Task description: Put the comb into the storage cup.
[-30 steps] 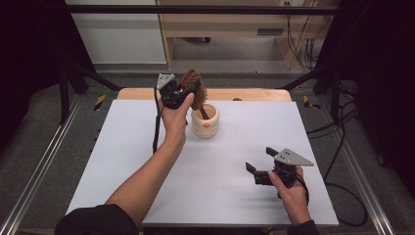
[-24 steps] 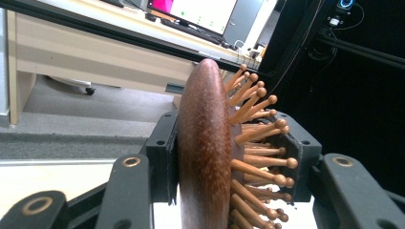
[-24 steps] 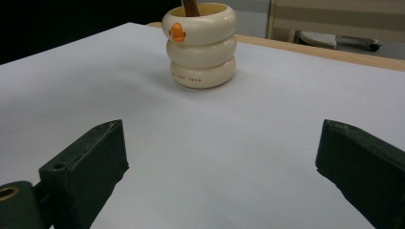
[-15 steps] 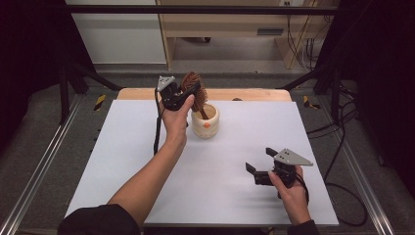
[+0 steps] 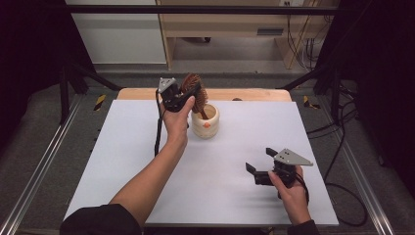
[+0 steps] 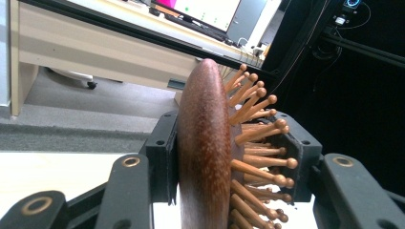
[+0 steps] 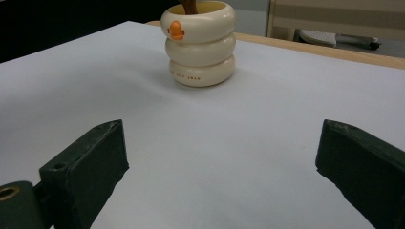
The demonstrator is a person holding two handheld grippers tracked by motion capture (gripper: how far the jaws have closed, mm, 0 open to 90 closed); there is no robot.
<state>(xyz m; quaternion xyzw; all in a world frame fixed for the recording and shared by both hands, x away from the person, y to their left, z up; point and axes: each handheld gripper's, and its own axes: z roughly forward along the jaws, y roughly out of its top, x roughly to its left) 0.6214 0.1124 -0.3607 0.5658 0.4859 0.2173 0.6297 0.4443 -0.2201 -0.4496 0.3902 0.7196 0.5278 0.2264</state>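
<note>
A brown wooden hairbrush [image 5: 194, 88] with peg bristles stands with its handle down in a cream ringed cup [image 5: 205, 122] at the back middle of the white table. My left gripper [image 5: 188, 92] is shut on the brush head, one pad on the smooth back and one on the bristle side of the hairbrush [image 6: 210, 157]. My right gripper [image 5: 261, 160] rests open near the front right, nothing between its jaws. In the right gripper view the cup [image 7: 199, 43] carries a small orange duck mark and stands well ahead of the right gripper [image 7: 222, 167].
The white table top [image 5: 122, 161] has bare room on the left and in the middle. A wooden board edge [image 5: 254, 94] runs along the back. Black frame posts [image 5: 63, 93] and metal rails [image 5: 34, 181] flank the table; cables [image 5: 342, 147] hang at the right.
</note>
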